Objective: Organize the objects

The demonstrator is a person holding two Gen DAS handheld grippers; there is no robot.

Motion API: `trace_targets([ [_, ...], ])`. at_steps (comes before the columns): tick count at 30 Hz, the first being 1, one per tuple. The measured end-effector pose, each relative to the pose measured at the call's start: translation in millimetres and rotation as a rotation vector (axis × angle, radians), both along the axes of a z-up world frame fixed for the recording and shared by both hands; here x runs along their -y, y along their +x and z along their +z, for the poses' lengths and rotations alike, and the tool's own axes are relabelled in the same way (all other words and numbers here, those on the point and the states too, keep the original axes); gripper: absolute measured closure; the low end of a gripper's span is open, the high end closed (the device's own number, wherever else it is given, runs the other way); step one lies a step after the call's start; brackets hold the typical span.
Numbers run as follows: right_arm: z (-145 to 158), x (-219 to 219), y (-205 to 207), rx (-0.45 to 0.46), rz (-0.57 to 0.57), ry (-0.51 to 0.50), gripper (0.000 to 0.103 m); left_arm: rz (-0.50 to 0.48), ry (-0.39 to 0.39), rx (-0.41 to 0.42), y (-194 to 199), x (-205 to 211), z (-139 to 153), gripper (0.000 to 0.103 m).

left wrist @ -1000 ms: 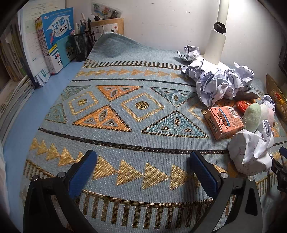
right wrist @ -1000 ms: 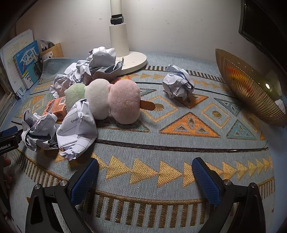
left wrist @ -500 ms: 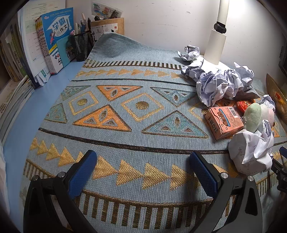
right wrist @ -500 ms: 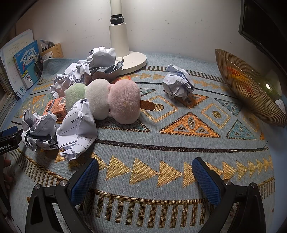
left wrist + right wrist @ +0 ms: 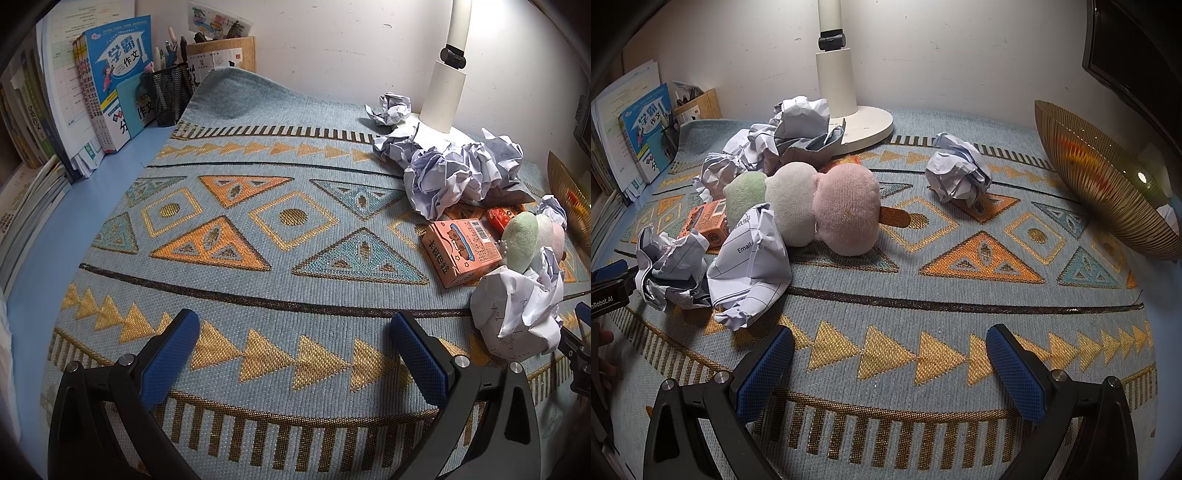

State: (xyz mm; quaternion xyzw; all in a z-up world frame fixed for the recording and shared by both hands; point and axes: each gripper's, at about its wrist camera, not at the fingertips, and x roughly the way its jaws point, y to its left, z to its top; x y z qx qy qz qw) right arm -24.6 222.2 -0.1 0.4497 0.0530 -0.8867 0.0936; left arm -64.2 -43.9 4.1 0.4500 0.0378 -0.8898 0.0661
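Observation:
A plush dango skewer point(image 5: 809, 206) with green, white and pink balls lies mid-mat; its green end shows in the left wrist view point(image 5: 522, 242). Crumpled paper balls lie around it: one with "Email" print point(image 5: 750, 273), one at far left point(image 5: 670, 269), a heap by the lamp point(image 5: 783, 140) and one apart on the right point(image 5: 958, 173). An orange carton point(image 5: 461, 251) lies beside the plush. My left gripper point(image 5: 295, 354) hovers open over bare mat. My right gripper point(image 5: 890, 369) is open too, nothing between its fingers.
A white lamp base point(image 5: 864, 125) stands at the back wall. A gold ribbed bowl point(image 5: 1100, 181) tilts at the right edge. Books point(image 5: 110, 85) and a mesh pen cup point(image 5: 170, 92) line the back left. The patterned mat point(image 5: 258, 258) curls up at its far corner.

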Motion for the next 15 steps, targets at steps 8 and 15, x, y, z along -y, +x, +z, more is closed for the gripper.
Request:
trace_targets([
  [8, 0.1, 0.1, 0.1, 0.0, 0.0, 0.0, 0.0, 0.001, -0.001, 0.0, -0.3, -0.4, -0.6, 0.0],
  [15, 0.2, 0.3, 0.2, 0.0, -0.001, 0.0, 0.0, 0.002, -0.001, 0.0, -0.1, -1.1, -0.9, 0.0],
])
